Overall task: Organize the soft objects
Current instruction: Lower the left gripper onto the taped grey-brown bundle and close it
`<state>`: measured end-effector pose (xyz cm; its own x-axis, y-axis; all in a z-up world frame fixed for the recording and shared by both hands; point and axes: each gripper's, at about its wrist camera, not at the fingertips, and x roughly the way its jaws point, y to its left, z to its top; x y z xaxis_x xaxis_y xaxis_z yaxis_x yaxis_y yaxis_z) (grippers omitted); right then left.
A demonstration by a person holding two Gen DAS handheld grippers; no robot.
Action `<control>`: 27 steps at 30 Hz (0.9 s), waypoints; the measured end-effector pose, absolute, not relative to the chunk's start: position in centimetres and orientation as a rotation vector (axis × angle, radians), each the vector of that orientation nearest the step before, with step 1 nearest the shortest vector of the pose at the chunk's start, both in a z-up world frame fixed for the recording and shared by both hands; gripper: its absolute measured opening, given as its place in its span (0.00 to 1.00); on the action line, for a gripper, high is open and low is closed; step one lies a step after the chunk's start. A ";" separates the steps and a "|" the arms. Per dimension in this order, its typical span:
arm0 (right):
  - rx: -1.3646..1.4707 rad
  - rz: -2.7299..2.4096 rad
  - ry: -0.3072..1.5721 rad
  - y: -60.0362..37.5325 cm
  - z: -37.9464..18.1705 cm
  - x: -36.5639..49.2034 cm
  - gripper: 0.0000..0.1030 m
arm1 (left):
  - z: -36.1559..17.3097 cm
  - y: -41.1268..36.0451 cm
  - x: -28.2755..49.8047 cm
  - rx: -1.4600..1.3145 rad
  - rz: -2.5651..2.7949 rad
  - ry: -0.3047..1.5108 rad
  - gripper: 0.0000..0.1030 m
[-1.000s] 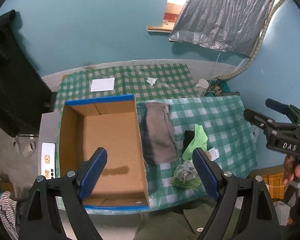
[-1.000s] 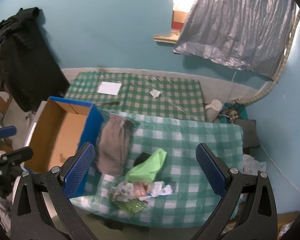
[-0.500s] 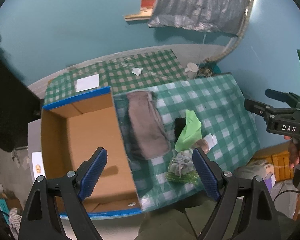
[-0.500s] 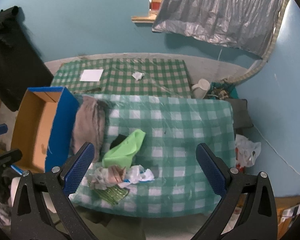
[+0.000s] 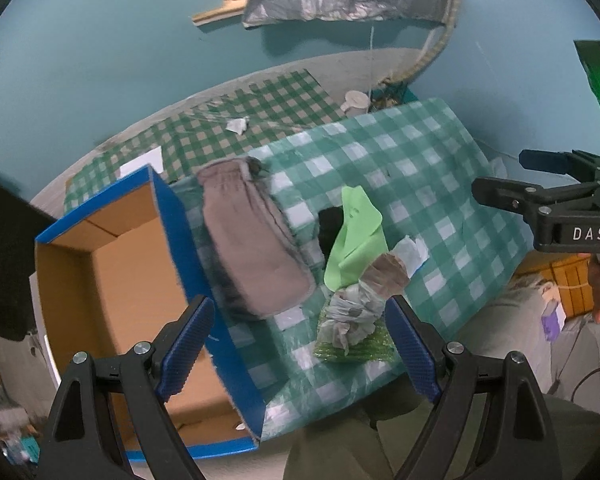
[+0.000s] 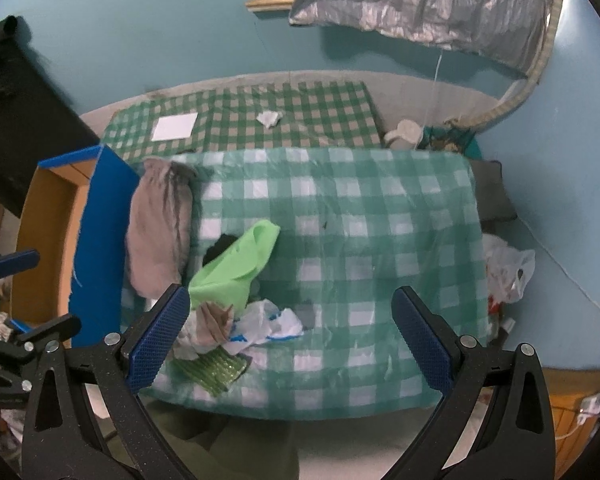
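Your left gripper (image 5: 296, 340) and right gripper (image 6: 290, 338) both hang spread wide and empty above the green checked table (image 6: 380, 220). The folded grey-brown cloth (image 5: 256, 244) lies beside the open blue-edged cardboard box (image 5: 140, 264); the lime-green fabric (image 6: 236, 264) tops a small heap near the front edge.

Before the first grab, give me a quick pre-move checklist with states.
1. Left gripper open, nothing held: ok.
2. Right gripper open, nothing held: ok.
3. Cardboard box open-topped, floor looks bare: ok.
4. Gray cloth lies flat beside the box, nothing on it: ok.
5. Green cloth free to lift: not ok, it overlaps a black item and the crumpled bags.
6. Either gripper near a cloth: not ok, both hover above the table.
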<state>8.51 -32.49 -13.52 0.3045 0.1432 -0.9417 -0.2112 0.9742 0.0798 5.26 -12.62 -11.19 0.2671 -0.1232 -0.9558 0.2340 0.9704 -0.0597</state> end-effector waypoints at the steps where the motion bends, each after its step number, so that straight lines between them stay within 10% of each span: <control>1: -0.057 0.234 1.252 -32.6 -14.0 8.6 0.98 | -11.6 -12.8 5.3 0.105 -0.245 1.283 0.85; 27: 0.227 0.132 1.590 -34.5 -27.4 10.2 0.96 | -19.0 -16.1 5.7 0.139 -0.296 1.381 0.85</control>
<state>10.25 -34.51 -27.39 -0.0203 0.2262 -0.9739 0.0631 0.9724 0.2246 5.72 -16.08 -19.02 0.1595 -0.1256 -0.9792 0.2874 0.9548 -0.0757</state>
